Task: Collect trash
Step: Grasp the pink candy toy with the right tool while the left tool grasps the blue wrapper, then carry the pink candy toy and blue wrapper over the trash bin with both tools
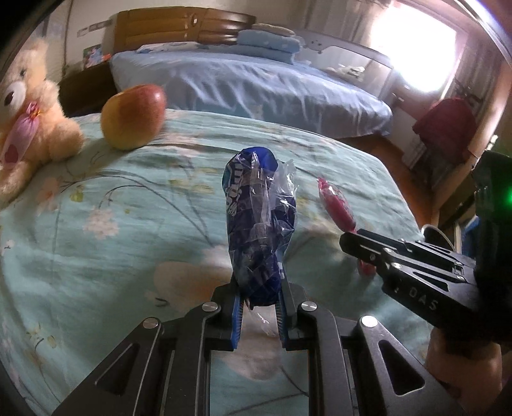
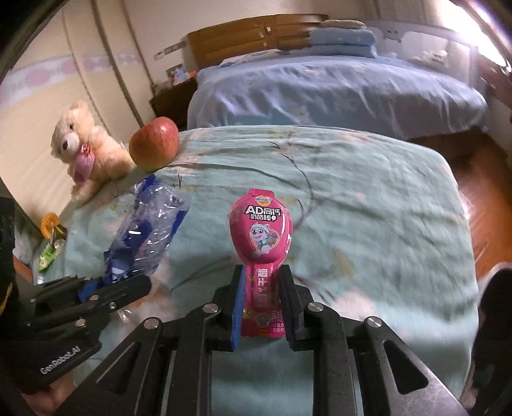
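Two bystanders, apple (image 2: 154, 143) and teddy bear (image 2: 84, 150), sit near the wrappers.

We see the blue wrapper (image 1: 260, 224): thin crinkled plastic film, glossy, part clear. Pink pouch (image 2: 260, 236), centre frame: smooth shiny printed plastic. Bedspread (image 1: 128, 240), lower left: matt woven cloth w/ soft creases. Teddy bear (image 1: 28, 121), upper left: fuzzy plush. Apple (image 1: 132, 116): smooth waxy skin w/ slight sheen. Headboard (image 1: 179, 28), top: polished wood. Left gripper (image 1: 257, 307) & right gripper (image 2: 262, 304): matt black plastic arms, bright metal screws, ribbed blue pads.
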Demonstrator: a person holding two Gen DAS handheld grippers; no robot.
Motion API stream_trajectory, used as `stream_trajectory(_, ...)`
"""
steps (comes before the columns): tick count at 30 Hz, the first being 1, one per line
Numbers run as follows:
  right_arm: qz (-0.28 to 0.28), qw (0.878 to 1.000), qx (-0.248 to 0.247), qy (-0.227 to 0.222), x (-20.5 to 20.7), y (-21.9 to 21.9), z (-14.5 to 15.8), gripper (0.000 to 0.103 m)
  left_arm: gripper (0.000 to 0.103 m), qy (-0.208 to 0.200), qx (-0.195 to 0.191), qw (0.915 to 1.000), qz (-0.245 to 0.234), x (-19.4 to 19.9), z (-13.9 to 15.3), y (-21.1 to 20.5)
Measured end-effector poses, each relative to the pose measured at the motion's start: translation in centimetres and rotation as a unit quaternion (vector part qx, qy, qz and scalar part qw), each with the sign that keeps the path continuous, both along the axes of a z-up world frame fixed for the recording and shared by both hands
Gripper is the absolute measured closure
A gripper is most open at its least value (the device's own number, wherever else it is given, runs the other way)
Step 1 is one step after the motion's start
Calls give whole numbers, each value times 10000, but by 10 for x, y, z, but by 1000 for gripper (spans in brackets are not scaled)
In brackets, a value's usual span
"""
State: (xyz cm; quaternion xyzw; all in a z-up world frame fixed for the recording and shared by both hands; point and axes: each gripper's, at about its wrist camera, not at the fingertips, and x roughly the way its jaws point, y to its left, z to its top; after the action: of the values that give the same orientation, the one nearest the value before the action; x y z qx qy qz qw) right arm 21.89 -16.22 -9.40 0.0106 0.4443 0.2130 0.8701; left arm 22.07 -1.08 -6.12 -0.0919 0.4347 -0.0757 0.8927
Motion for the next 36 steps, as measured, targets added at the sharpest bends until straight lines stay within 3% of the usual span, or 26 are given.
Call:
stream_trajectory(22,-901,9951,335,-243,-60,-67,22,83,88,-302,532,9953,-744,-44,26,-70)
stream_trajectory(36,-1270,9906,396,-307,-76,-106,27,83,88,-336,610,9904,-1194,-49,27,-104)
